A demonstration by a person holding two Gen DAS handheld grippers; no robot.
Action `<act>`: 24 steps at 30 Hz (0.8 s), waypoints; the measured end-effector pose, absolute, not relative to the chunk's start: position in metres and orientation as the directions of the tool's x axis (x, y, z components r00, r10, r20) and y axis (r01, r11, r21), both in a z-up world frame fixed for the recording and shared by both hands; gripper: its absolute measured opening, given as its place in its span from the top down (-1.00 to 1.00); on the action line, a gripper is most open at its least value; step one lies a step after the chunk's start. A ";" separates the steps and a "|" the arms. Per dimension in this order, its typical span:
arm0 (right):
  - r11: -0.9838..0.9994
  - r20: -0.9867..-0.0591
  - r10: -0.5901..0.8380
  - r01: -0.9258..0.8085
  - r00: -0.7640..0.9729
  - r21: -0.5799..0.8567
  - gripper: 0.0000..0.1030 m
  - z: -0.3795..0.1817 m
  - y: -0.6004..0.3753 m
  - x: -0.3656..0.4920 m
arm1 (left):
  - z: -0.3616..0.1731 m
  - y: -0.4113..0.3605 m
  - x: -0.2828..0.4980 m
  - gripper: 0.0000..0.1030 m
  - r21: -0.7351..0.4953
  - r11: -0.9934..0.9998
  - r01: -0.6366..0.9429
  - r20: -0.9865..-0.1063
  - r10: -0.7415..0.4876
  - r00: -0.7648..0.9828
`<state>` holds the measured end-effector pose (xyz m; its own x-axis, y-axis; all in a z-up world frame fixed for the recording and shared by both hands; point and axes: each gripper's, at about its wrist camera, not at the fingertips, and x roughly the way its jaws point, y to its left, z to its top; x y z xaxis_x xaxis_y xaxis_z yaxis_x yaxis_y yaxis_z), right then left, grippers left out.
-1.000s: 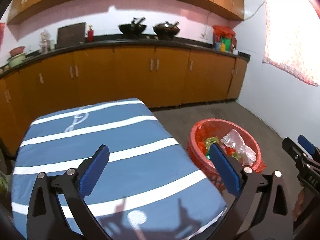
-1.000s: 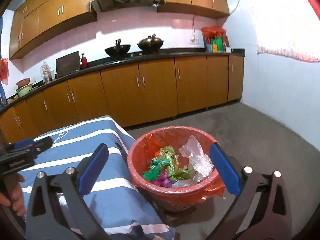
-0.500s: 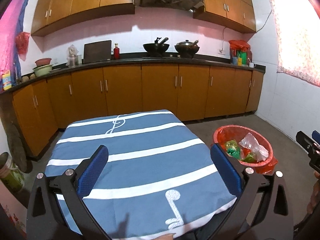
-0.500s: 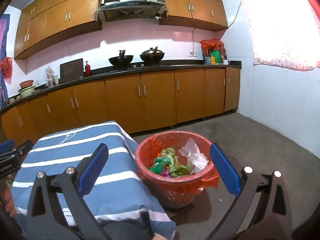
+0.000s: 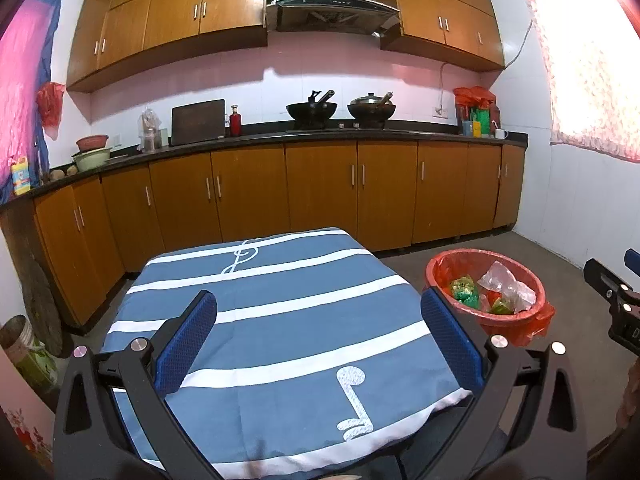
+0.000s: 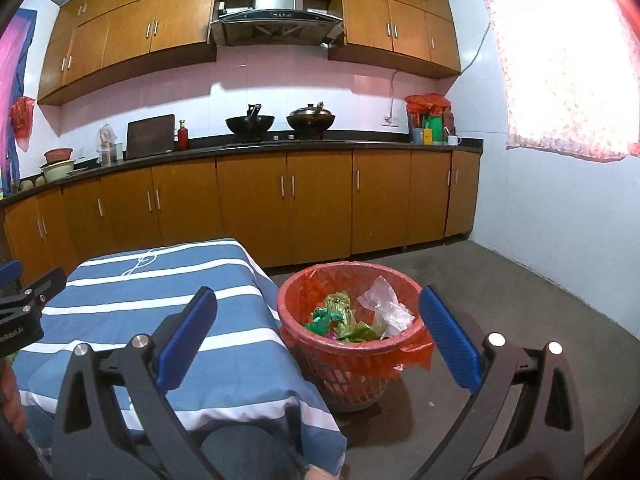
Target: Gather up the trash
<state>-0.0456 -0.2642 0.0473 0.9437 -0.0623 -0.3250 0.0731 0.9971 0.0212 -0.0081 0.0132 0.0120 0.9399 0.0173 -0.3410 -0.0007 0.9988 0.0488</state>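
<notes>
A red basket with a red bag liner (image 6: 352, 344) stands on the floor right of the table; it also shows in the left wrist view (image 5: 486, 270). Inside lie green wrappers (image 6: 340, 318) and clear plastic (image 6: 386, 308). My left gripper (image 5: 318, 334) is open and empty, raised over the blue striped tablecloth (image 5: 280, 320). My right gripper (image 6: 316, 334) is open and empty, held back from the basket at the table's right edge. No trash shows on the cloth.
Wooden cabinets (image 5: 320, 192) under a dark counter with two woks (image 5: 340, 110) run along the back wall. A white tiled wall with a curtained window (image 6: 560, 80) is to the right. Grey floor (image 6: 500, 300) surrounds the basket. A jar (image 5: 24, 348) stands at the far left.
Both grippers have pulled back and risen, so more of the table, the basket and the kitchen comes into view. Both stay open and empty.
</notes>
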 end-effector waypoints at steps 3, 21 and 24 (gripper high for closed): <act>0.996 -0.325 -0.076 0.085 0.943 0.012 -0.92 0.044 -0.264 -0.047 | 0.008 0.015 -0.009 -0.96 0.051 0.999 -0.002 -0.344 0.019 0.939; 0.994 -0.321 -0.098 0.110 0.942 0.022 -0.92 0.038 -0.265 -0.050 | 0.002 0.014 -0.013 -0.96 0.050 0.999 0.004 -0.348 0.014 0.937; 0.994 -0.320 -0.098 0.110 0.942 0.021 -0.92 0.038 -0.265 -0.050 | 0.002 0.014 -0.013 -0.96 0.051 0.999 0.005 -0.348 0.013 0.937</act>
